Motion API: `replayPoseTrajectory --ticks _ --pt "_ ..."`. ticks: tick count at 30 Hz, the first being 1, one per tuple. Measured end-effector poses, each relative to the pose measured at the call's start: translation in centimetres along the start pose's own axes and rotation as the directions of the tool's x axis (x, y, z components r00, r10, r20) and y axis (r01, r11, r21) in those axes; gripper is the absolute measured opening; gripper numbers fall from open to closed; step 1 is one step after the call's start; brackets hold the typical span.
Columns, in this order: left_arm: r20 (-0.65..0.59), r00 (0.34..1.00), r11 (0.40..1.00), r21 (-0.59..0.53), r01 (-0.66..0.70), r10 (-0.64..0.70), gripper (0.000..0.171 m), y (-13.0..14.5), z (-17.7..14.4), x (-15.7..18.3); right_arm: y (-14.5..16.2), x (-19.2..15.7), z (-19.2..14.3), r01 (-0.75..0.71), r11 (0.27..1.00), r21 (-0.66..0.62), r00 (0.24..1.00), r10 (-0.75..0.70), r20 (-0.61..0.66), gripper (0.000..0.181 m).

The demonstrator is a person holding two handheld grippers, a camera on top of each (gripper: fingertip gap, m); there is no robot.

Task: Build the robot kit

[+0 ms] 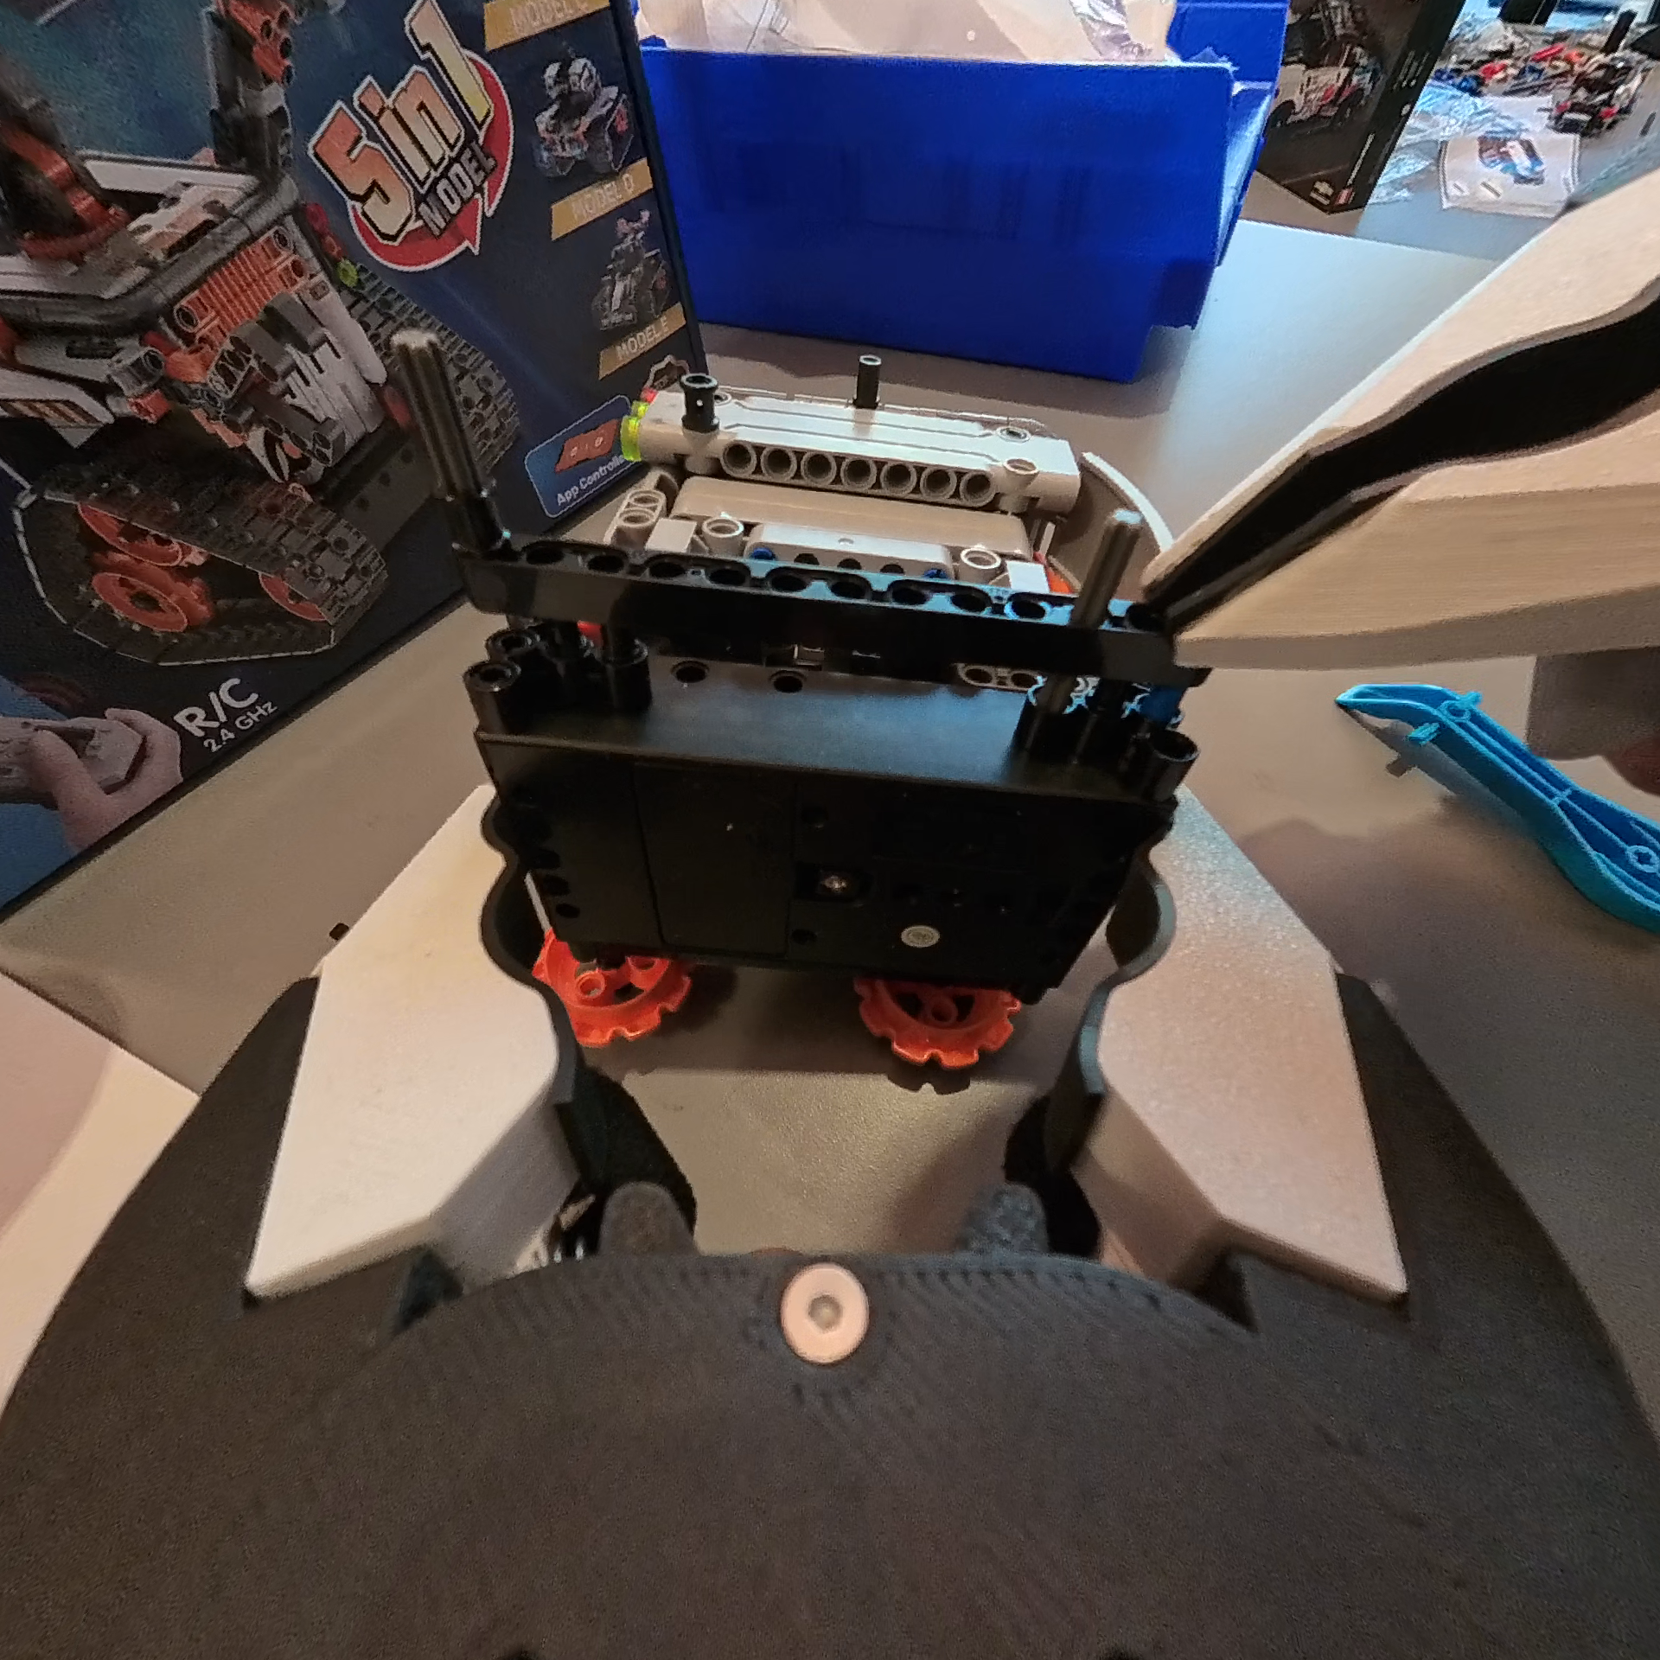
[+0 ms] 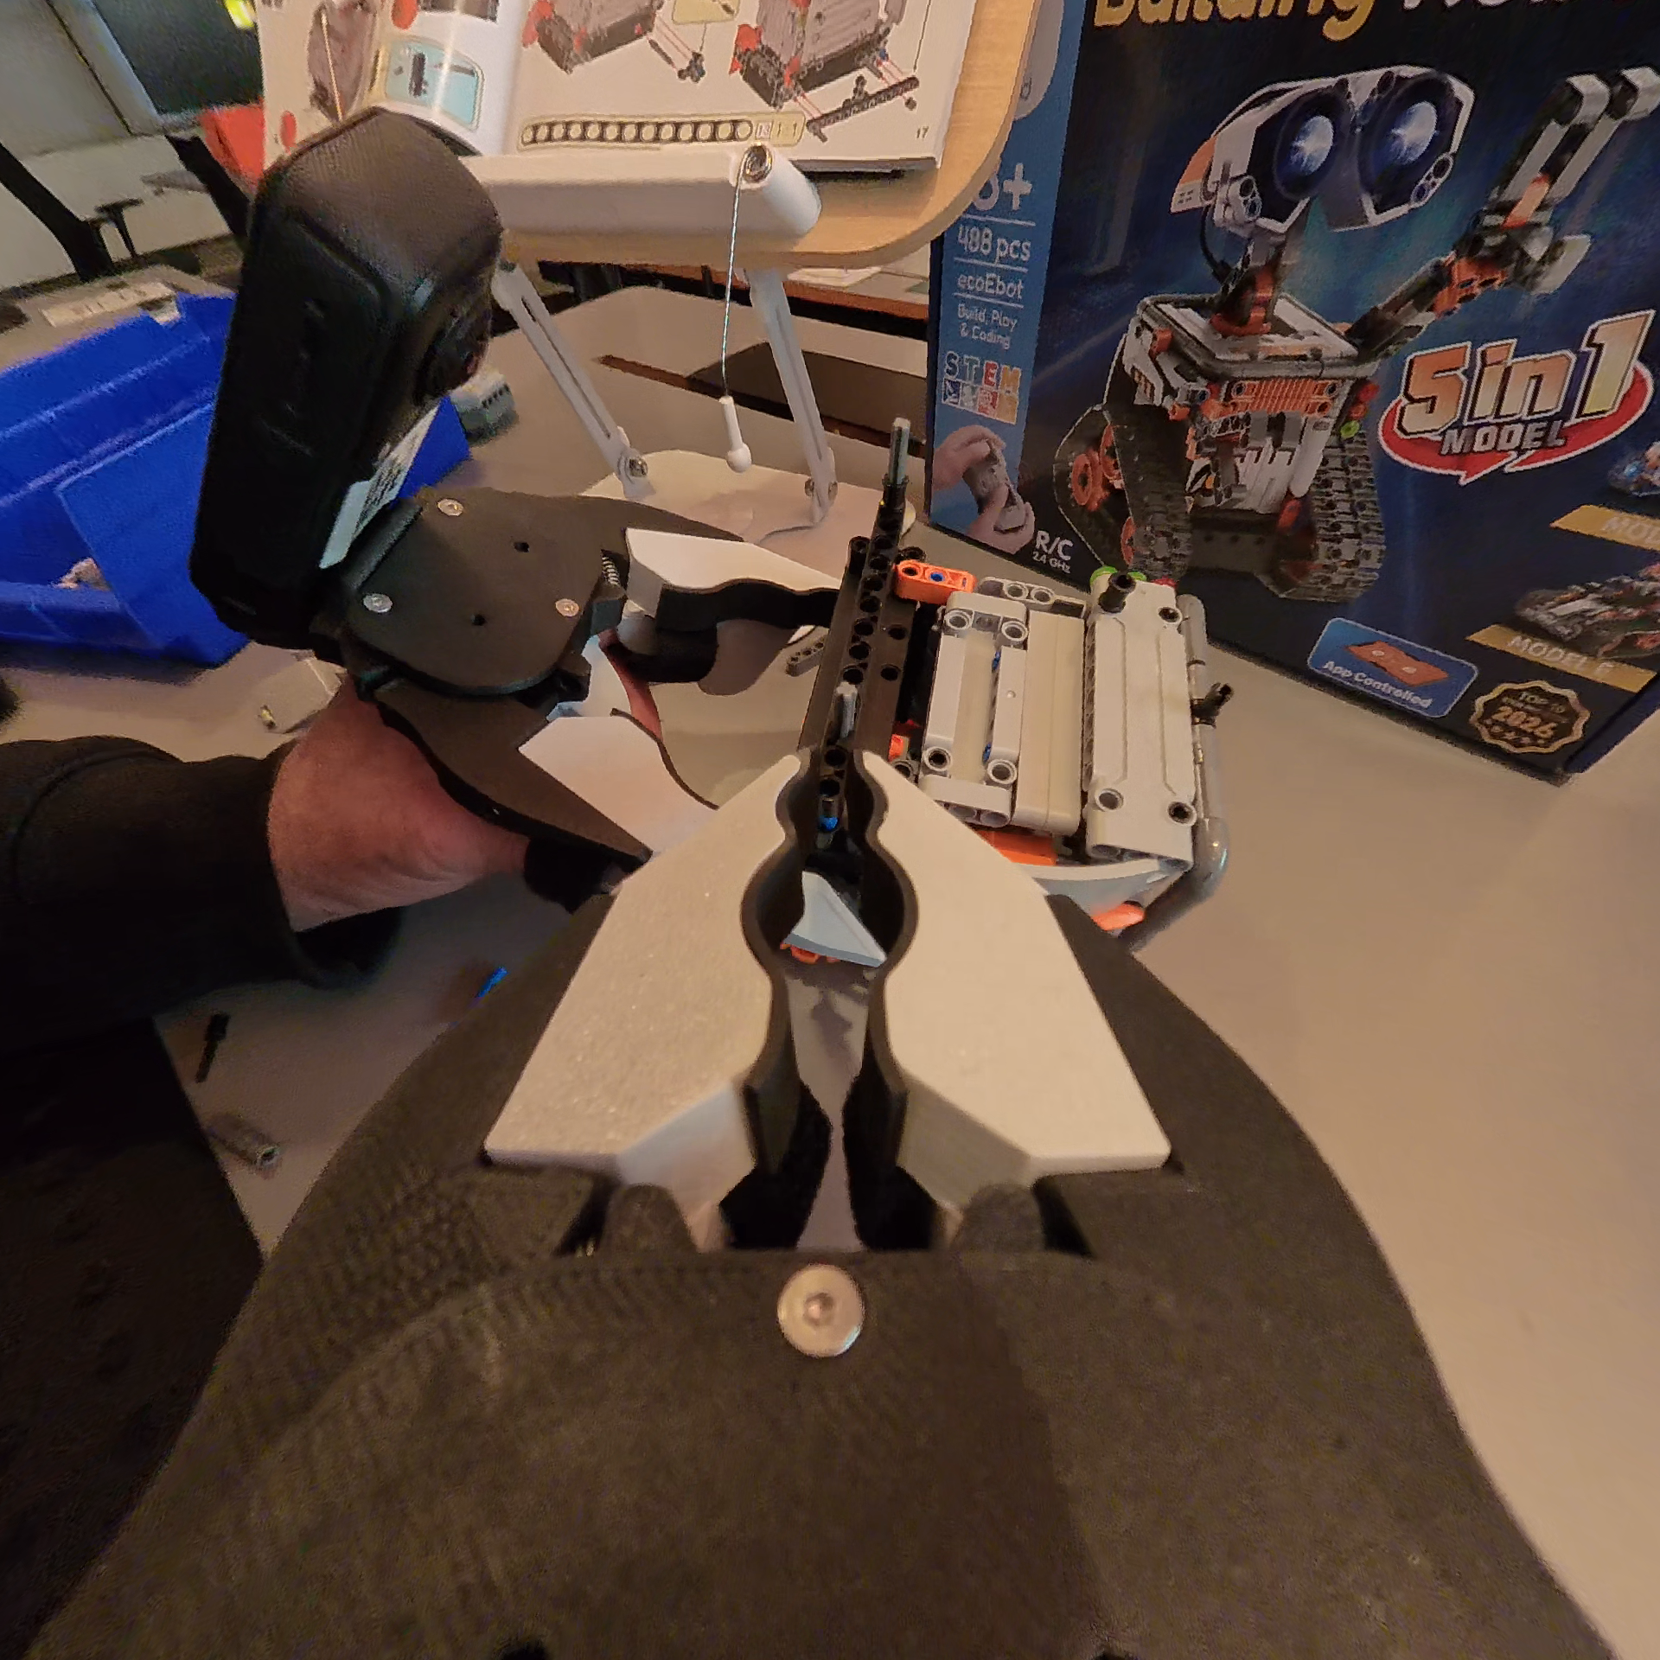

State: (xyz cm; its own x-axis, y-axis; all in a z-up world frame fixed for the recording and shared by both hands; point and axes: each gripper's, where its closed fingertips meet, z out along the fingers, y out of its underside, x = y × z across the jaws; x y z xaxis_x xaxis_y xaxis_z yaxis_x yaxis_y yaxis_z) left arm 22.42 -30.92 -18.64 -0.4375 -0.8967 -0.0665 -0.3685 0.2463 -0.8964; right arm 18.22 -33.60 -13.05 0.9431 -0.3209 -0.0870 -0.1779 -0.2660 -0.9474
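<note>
Left tool (image 1: 826, 862) clamps my black block model (image 1: 808, 835) on the bench (image 1: 1347, 557); right tool (image 2: 831, 790) pinches its long black beam (image 1: 808, 597)
Rigid but snap-fitted, it looks light; I judge the solid base safest, since 2 upright axles (image 1: 440, 431) could pop loose

A blue bin (image 1: 943, 207), a printed toy box (image 2: 1347, 359), a blue plastic tool (image 1: 1527, 808) and an instruction booklet (image 2: 674, 81) surround the table (image 1: 1302, 377).

The left tongs (image 1: 826, 889) clamp a black-and-grey brick-built chassis (image 1: 808, 808) with orange sprocket wheels (image 1: 611, 984) at six o'clock; the right tongs (image 2: 831, 781) pinch its long black holed beam (image 1: 808, 602).
</note>
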Motion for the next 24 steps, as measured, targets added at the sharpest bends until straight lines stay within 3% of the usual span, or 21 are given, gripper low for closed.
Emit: replayPoseTrajectory --ticks 14,24 --pt "0.002 1.0 1.0 0.0 -0.01 0.01 0.13 -0.05 0.01 0.08 0.18 -0.09 -0.12 -0.019 1.0 0.015 0.999 0.019 -0.027 0.004" --pt "0.004 1.0 1.0 0.001 -0.007 0.007 0.13 -0.05 0.03 0.05 0.13 0.07 -0.12 -0.043 0.989 0.144 0.998 0.048 -0.036 0.005"
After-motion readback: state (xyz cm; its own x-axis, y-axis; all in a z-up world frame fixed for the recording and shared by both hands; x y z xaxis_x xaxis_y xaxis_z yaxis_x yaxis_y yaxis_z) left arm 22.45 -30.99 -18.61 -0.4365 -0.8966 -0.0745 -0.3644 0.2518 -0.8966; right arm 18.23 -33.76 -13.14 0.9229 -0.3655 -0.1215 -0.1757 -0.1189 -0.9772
